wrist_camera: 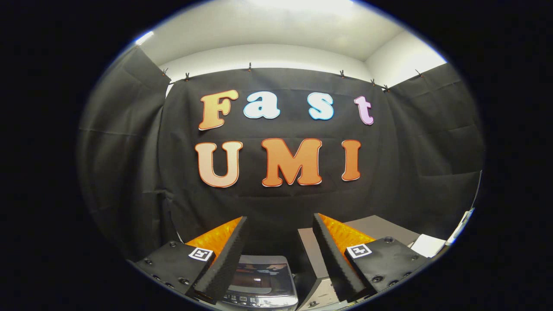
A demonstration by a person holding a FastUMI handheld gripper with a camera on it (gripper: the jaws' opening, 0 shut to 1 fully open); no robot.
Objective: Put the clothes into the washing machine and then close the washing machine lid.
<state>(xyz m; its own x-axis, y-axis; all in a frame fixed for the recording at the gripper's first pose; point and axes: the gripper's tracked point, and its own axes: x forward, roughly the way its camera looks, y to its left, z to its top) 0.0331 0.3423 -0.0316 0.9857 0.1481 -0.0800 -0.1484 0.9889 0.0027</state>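
My gripper (280, 220) is held high, its two fingers spread wide apart with nothing between them. Below and between the fingers sits the washing machine (259, 283), a grey top-loader with a dark glossy lid (258, 276) lying flat and a control panel along its near edge. Whether the lid is fully down I cannot tell. The clothes cannot be made out.
A grey box-like surface (376, 226) stands to the right of the machine, beyond the right finger. A white sheet (427, 245) lies on it further right. The black cloth wall hangs close behind everything.
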